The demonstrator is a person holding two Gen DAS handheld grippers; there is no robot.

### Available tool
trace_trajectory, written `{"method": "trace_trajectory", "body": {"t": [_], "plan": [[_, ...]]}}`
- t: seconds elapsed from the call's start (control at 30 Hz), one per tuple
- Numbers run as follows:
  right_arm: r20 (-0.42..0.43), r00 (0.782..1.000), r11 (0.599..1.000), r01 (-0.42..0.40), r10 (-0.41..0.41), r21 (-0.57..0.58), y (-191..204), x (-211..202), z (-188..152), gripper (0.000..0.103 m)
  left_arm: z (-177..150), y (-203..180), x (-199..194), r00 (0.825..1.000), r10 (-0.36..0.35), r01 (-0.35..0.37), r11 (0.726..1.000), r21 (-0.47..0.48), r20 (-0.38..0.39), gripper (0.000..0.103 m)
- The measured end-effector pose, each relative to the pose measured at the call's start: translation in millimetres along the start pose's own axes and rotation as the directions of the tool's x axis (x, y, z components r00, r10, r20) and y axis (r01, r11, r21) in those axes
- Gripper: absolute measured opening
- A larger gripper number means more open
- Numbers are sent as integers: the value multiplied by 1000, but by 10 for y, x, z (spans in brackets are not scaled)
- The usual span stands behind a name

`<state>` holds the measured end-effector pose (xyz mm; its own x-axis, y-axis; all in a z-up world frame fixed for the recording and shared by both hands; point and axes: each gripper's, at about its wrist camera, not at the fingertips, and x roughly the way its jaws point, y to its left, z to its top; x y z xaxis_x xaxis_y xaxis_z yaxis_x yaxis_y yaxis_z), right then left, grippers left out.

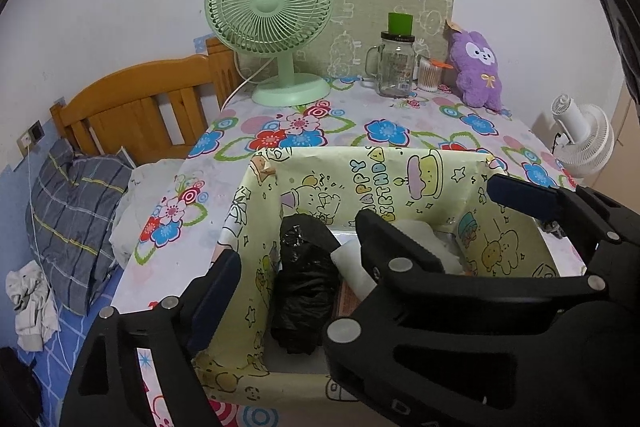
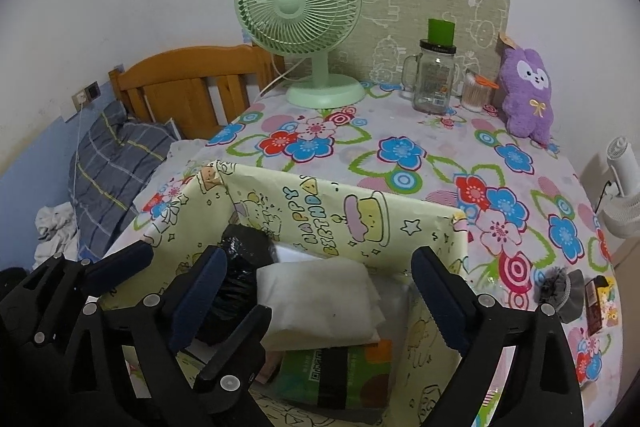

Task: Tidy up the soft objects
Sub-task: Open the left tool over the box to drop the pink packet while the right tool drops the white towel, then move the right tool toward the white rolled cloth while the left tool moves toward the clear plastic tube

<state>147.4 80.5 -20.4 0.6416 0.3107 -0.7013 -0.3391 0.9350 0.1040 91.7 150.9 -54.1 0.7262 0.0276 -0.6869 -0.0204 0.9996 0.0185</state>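
The box point(image 2: 360, 227), wrapped in yellow birthday paper, is sitting right under both claws, and it is already taking most of the soft stuff. Inside, a black plastic bag bundle point(image 1: 304, 283) is lying along the left wall, directly ahead of the left gripper point(image 1: 298, 259). A white soft pack point(image 2: 320, 303) is resting on top of a green tissue pack point(image 2: 340, 375), just between the fingers of the right gripper point(image 2: 320, 291).

Both claws are standing released. The left one's jaws are spread, one finger outside the box's left wall and one over the inside, pads not pressing the black bag. The right one's jaws are wide apart on either side of the white pack, not touching it as far as I can see. Nothing is being carried by either.

So the packing is looking mostly done: three soft items are sitting in the box.

Left over, judging by what is lying out: a small grey fuzzy thing point(image 2: 560, 291) is sitting on the floral tablecloth point(image 2: 400, 155) just right of the right claw, outside the box. A purple plush toy point(image 2: 528, 91) is leaning against the wall far ahead, beside the glass jar point(image 2: 434, 79) and green fan point(image 2: 300, 7). Whether the plush counts for tidying I cannot tell.
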Motion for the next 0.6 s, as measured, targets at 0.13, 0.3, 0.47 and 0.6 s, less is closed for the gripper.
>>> {"method": "trace_trajectory", "body": {"t": [0.13, 0.3, 0.47, 0.6], "plan": [[3, 1000, 1000, 5, -5, 4, -43, -43, -7, 95, 5, -45, -30, 1000, 10, -10, 1000, 5, 3, 92], [16, 1000, 1000, 11, -11, 9, -95, -139, -6, 95, 23, -100, -85, 1000, 13, -13, 1000, 10, 13, 95], [33, 999, 1000, 15, -16, 16, -155, -255, -12, 95, 39, -181, -177, 999, 15, -16, 1000, 21, 30, 95], [53, 998, 1000, 18, -19, 19, -212, -369, -23, 95, 38, -264, -276, 998, 22, -24, 999, 33, 63, 95]]}}
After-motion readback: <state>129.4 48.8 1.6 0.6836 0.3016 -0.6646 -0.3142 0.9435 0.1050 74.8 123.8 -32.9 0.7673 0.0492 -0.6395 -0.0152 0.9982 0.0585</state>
